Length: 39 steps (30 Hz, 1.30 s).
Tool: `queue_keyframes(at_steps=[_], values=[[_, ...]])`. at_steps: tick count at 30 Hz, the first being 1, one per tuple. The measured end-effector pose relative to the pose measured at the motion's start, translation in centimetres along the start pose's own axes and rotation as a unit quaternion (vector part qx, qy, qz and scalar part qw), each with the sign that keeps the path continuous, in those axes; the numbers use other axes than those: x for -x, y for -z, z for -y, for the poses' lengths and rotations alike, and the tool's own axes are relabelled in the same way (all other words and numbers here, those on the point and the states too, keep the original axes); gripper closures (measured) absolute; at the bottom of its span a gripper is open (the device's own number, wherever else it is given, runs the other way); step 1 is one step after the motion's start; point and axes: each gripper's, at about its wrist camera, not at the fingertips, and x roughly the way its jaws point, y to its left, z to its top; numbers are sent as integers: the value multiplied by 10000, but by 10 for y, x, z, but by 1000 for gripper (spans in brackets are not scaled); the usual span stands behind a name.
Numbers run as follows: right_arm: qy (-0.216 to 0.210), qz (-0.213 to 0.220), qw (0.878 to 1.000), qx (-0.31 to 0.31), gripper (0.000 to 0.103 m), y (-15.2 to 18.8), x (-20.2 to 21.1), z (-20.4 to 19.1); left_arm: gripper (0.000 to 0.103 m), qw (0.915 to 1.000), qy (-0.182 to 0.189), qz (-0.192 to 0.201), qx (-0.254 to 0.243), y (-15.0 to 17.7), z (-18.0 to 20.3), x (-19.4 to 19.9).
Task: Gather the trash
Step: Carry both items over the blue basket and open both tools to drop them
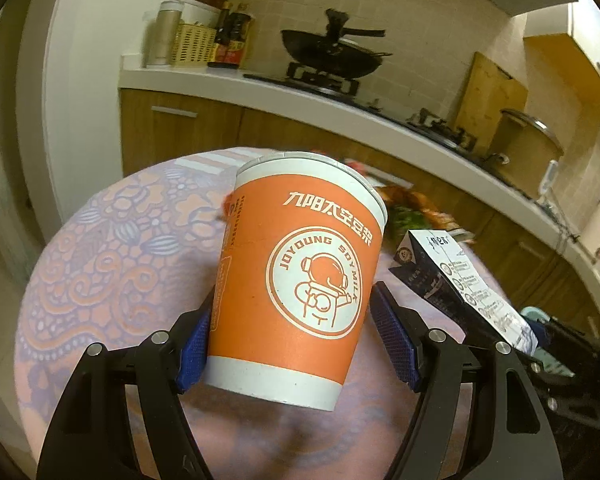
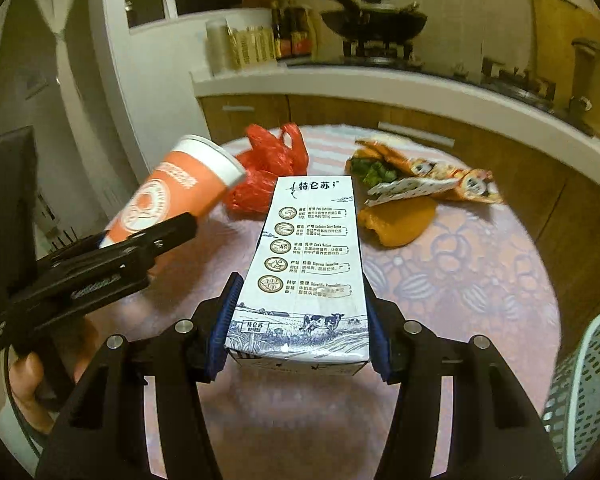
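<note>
Left wrist view: The left tool (image 1: pixel 290 344) holds an orange paper cup (image 1: pixel 300 280) between its two blue pads (image 1: pixel 194 352). The left pad presses the cup's lower side; the right pad stands just beside the opposite wall, and contact there cannot be confirmed. The cup is raised off the bench (image 1: pixel 112 264) and tilted, its base toward the camera and its white rim pointing away. To the right, a milk carton (image 1: pixel 460 280) appears at an angle above the patterned cloth. A wok (image 1: pixel 332 52) sits on the stove at the far counter.

Right wrist view: The right tool (image 2: pixel 298 332) is clamped on the milk carton (image 2: pixel 308 264). Both blue pads (image 2: pixel 224 328) press the carton's side walls near its lower end. The carton is lifted clear of the bench (image 2: pixel 460 280), with its printed face up and its top pointing away. At the left, the left tool (image 2: pixel 140 240) carries the orange paper cup (image 2: pixel 168 196), tilted with its rim up and to the right; a hand (image 2: pixel 28 384) grips the handle below. On the bench beyond lie a red plastic bag (image 2: pixel 272 168), snack wrappers (image 2: pixel 428 176) and an orange wrapper (image 2: pixel 400 220). A perforated basket (image 2: pixel 584 392) stands at the lower right, beside the bench edge.
</note>
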Motion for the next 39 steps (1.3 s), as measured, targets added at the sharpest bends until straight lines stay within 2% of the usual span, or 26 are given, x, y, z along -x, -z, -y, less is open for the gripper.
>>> queue_keyframes(at_steps=[8,14,17,21,25,30,35,39], values=[[228,639,9973,-272,51,1,59,30,32,9976,408,265,-486,-13,64,24],[761,1069,9893,-638,51,7,108,77,32,9921,890,235,-850,-15,124,23],[1195,1244,9811,-875,51,15,131,109,32,9874,1196,151,-1029,-13,160,17],[1574,1341,9703,-1254,51,30,154,151,32,9780,1579,7,-1365,-8,214,5],[1978,1319,9565,-1693,51,53,172,197,32,9676,1911,-246,-1633,4,266,-12],[2467,1072,9336,-2367,51,93,184,257,32,9525,2282,-773,-1860,25,322,-41],[2682,798,9140,-2938,51,128,184,300,32,9404,2375,-1261,-2082,55,364,-75],[2761,460,9021,-3285,51,151,176,326,32,9287,2424,-1800,-2152,83,389,-107]])
